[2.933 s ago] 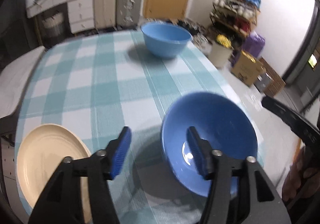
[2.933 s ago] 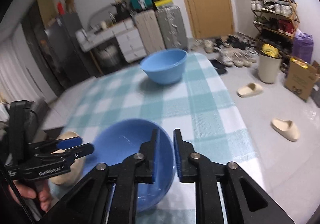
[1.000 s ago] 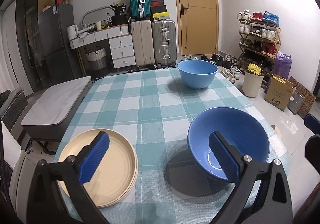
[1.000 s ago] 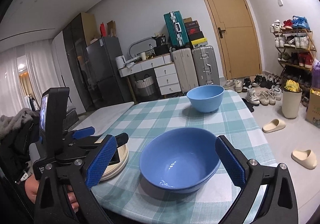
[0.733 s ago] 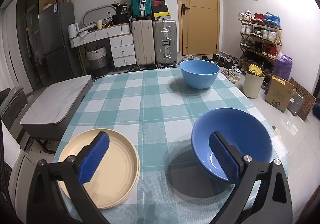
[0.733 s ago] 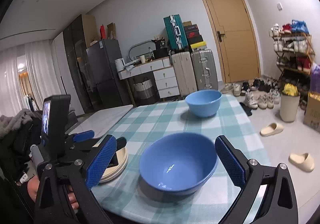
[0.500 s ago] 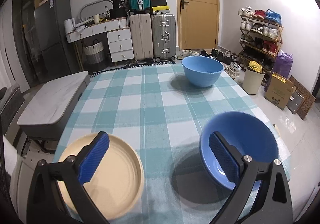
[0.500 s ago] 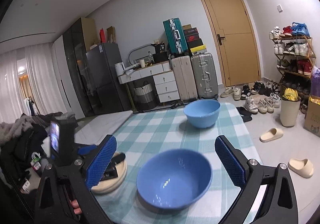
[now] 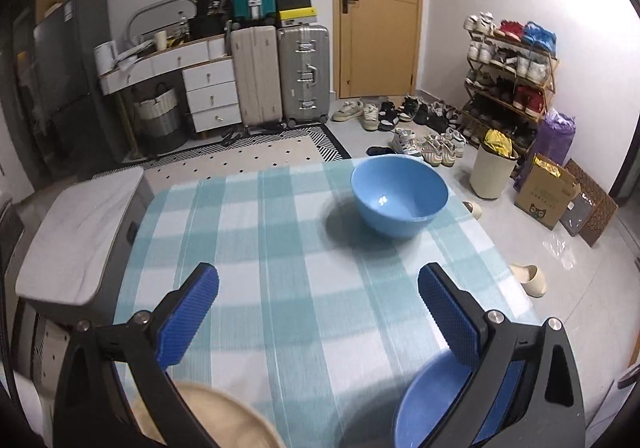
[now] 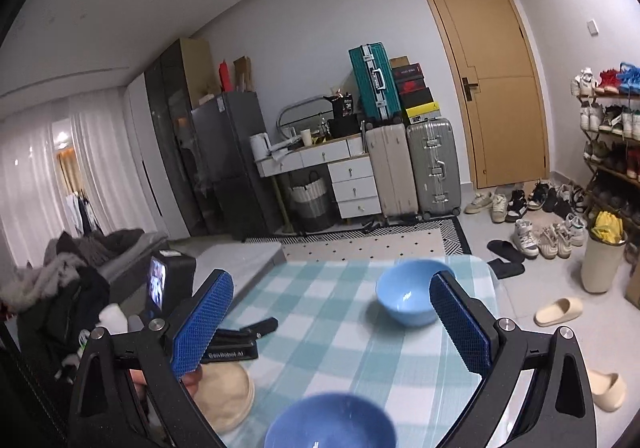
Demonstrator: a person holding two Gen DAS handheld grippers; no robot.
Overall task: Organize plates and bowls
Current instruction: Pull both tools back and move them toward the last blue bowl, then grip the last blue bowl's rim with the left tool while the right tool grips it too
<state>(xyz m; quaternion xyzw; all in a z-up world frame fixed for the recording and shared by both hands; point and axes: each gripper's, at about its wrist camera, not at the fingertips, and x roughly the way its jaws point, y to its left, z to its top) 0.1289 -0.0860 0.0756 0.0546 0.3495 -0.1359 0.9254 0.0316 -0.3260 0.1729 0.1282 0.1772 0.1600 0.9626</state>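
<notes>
Holding both grippers wide open and empty right now. My left gripper [image 9: 318,308] hangs over the checked surface [image 9: 280,248] with nothing between its blue pads, and my right gripper [image 10: 332,322] is the same, raised higher and looking across the room.

Just under me the darker blue bowl [image 10: 330,424] sits at the near edge, with the cream plate [image 10: 226,396] beside it on the left, well apart. The lighter blue bowl [image 9: 399,194] is alone at the far end, close to the far right corner. My guess is that one wants to come back and nest with the near bowl, so bowls end up together and the plate keeps its own spot.

Plenty of bare cloth in the middle, so a straight reach looks easy. The thing I'd watch is that far bowl sitting so near the edge, with floor and slippers [image 10: 560,310] right below it.
</notes>
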